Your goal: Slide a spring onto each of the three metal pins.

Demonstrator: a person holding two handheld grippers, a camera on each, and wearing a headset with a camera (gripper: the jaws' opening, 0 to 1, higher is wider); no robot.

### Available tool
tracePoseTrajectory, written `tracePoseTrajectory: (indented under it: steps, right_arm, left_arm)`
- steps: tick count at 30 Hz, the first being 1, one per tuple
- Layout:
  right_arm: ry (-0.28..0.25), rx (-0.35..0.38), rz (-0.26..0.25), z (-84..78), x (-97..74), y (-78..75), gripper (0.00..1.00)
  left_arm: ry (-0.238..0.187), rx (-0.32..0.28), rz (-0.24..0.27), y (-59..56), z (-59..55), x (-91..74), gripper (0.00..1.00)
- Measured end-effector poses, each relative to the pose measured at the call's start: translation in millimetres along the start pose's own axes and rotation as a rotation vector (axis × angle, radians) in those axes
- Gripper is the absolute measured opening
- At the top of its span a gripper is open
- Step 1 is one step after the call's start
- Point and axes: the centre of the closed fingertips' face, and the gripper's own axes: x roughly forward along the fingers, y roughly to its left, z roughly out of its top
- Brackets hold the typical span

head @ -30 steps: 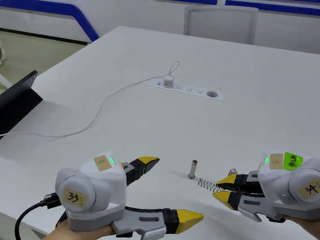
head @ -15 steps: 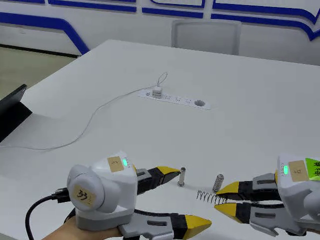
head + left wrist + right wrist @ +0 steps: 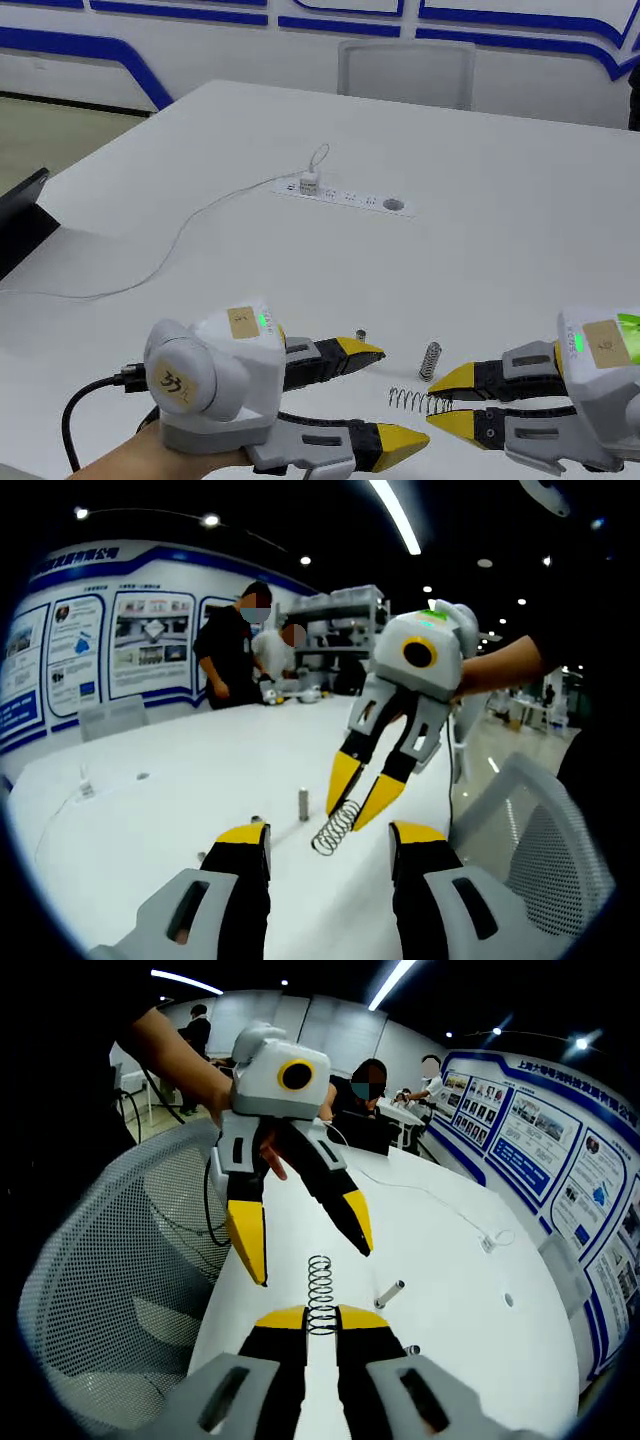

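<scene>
Left tool (image 3: 402, 394) gapes wide; right tool (image 3: 431, 402) pinched nearly closed (tips facing).

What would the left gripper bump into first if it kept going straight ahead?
Most likely the spring, which sticks out toward it from the shut right gripper. The left gripper is open, so the spring may slip between its jaws; depth is unclear.

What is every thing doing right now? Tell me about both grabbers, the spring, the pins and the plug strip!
Left gripper: open, holding nothing.
Right gripper: shut on the spring.
Spring: held by one end, on no pin.
Nearer pin: upright, seems to wear a spring.
Farther pin: upright, bare.
Power strip: lying flat, one white plug in it.
</scene>
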Motion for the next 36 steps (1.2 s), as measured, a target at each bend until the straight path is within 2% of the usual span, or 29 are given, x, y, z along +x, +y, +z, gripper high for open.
tracePoseTrajectory:
  steps: [5, 9, 14, 17, 20, 24, 27, 28, 36]
  right_arm:
    - [-0.005, -0.012, 0.015, 3.1, -1.0, 2.7, 0.11]
    - [-0.002, -0.036, 0.032, 4.9, -1.7, 7.3, 0.11]
    - [-0.005, -0.04, 0.046, 6.2, -1.4, 10.8, 0.11]
    - [-0.002, -0.046, 0.049, 6.1, -1.1, 11.7, 0.11]
    - [-0.005, -0.05, 0.056, 7.3, -1.5, 13.1, 0.11]
    - [-0.018, -0.045, 0.055, 9.0, -2.9, 12.4, 0.11]
    - [-0.01, -0.064, 0.051, 6.9, -4.4, 10.3, 0.11]
    - [-0.025, -0.062, 0.058, 9.0, -4.3, 11.7, 0.11]
    - [-0.031, -0.066, 0.069, 8.3, -6.4, 12.2, 0.12]
  left_arm:
    - [0.006, 0.019, -0.018, -2.6, -0.3, 0.3, 0.41]
    - [0.024, 0.023, -0.043, -6.0, -4.4, 0.5, 0.3]
    - [0.033, 0.025, -0.058, -8.6, -8.0, 1.8, 0.23]
    - [0.041, 0.031, -0.078, -11.9, -9.4, 1.7, 0.15]
    - [0.051, 0.045, -0.081, -12.1, -10.9, 0.9, 0.14]
    - [0.045, 0.125, -0.079, -13.4, -8.0, -1.1, 0.13]
    - [0.033, 0.125, -0.091, -16.0, -6.5, -1.4, 0.1]
    - [0.04, 0.141, -0.095, -16.8, -7.4, -1.7, 0.1]
    - [0.048, 0.179, -0.115, -18.3, -6.0, -0.6, 0.09]
